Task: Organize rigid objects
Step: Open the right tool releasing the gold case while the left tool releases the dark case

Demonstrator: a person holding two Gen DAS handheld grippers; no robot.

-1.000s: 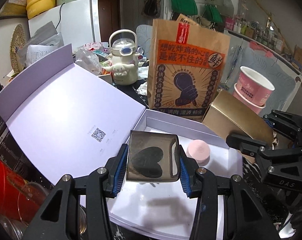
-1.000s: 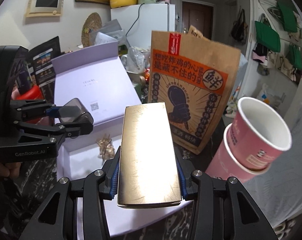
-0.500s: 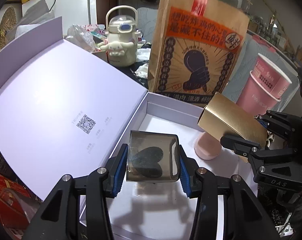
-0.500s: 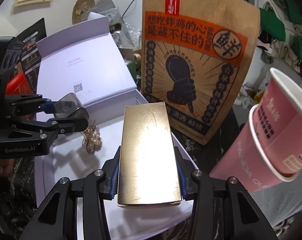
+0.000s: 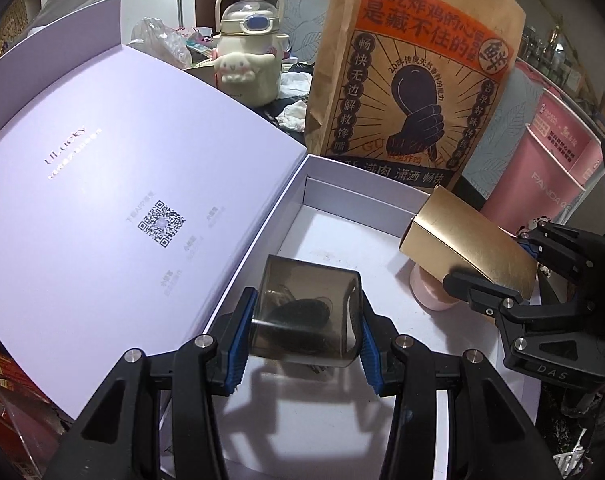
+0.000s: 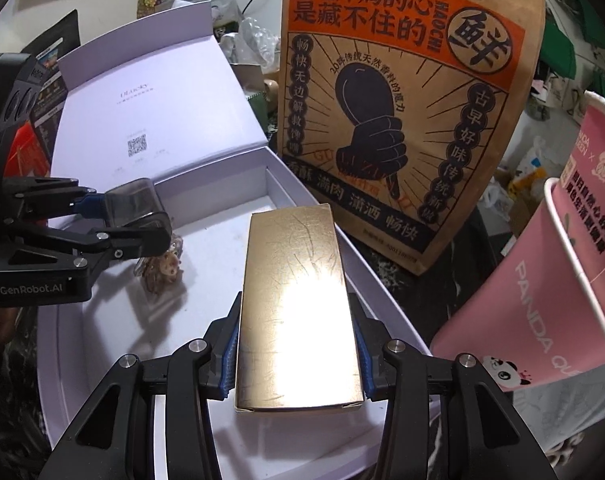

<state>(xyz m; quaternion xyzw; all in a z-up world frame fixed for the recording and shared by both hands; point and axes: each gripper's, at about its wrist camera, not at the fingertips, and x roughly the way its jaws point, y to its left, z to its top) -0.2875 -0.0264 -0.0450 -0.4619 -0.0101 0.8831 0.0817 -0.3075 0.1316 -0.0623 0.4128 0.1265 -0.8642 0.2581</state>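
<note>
Gold and shiny, the long gold box sits tight between the blue pads of the right claw. The claw is closed on it and holds it over the white tray of the big purple gift box. The left claw is closed too, on a smoky see-through case with a dark heart shape inside.

What has changed: a second ago both claws were higher up, and more of the room showed behind them. Now both have come down and moved in closer. The tray fills more of each view, and the brown paper bag looks bigger and nearer. The gold box now hangs over the little pink round thing in the tray and hides most of it. The grip of each claw looks the same as before.

This means both things are nearly in the tray, but I think neither one is resting on the bottom yet. A small brown wrapped thing lies in the tray just under the left claw. The smoky case could land on it, and the gold box could land on the pink thing. So the claws may need to find bare spots before letting go.
</note>
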